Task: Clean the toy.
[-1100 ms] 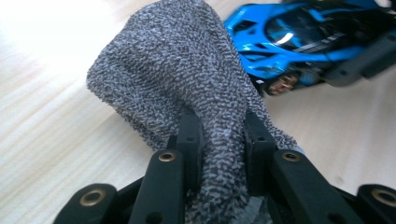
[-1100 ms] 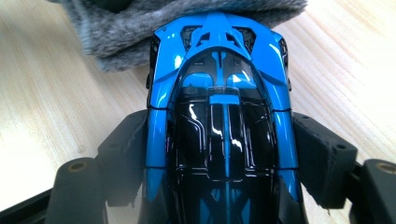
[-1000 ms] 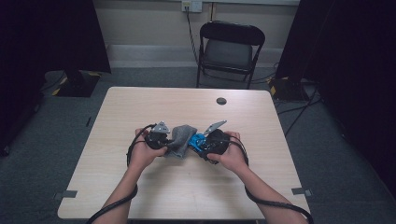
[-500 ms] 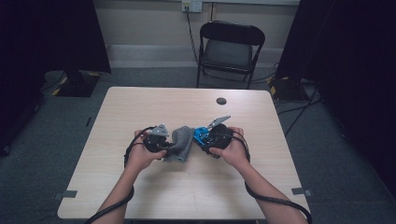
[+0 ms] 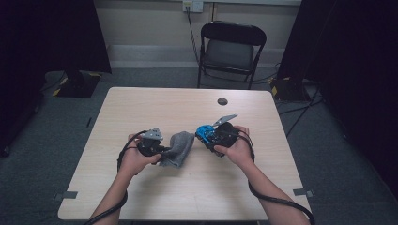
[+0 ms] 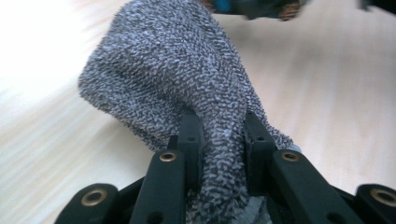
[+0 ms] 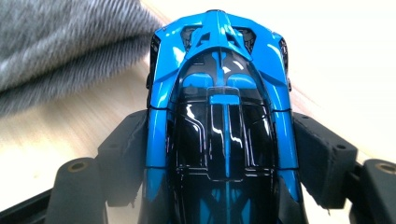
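Looking down from the high view, the table (image 5: 141,187) carries two hands near its middle, somewhat toward the near edge. The left gripper (image 5: 162,149) pinches one end of a grey knitted sock (image 5: 178,149), which lies on the tabletop and points toward the far right. The right gripper (image 5: 205,133) sits just beside the sock's open end with a blue toy car (image 5: 204,131) in its grip — the car's nose is near the cloth but apart from it. A small dark disc (image 5: 222,101) lies well off toward the far edge, and a folding chair (image 5: 232,49) stands beyond the table.

In the left gripper view, the jaws are clamped tight on a bunched fold of the sock (image 6: 187,84), the fabric squeezed between them and spreading out ahead over the table.

In the right gripper view, the pads press on both flanks of the toy car (image 7: 224,116), glossy blue and black, held firmly with its nose forward; the sock (image 7: 60,42) lies at the upper left, its edge close to the car.

Judging by this, both things are securely picked up and brought together — what seems left is bringing car and sock together, perhaps slipping the car into the sock's mouth, which is not yet done.
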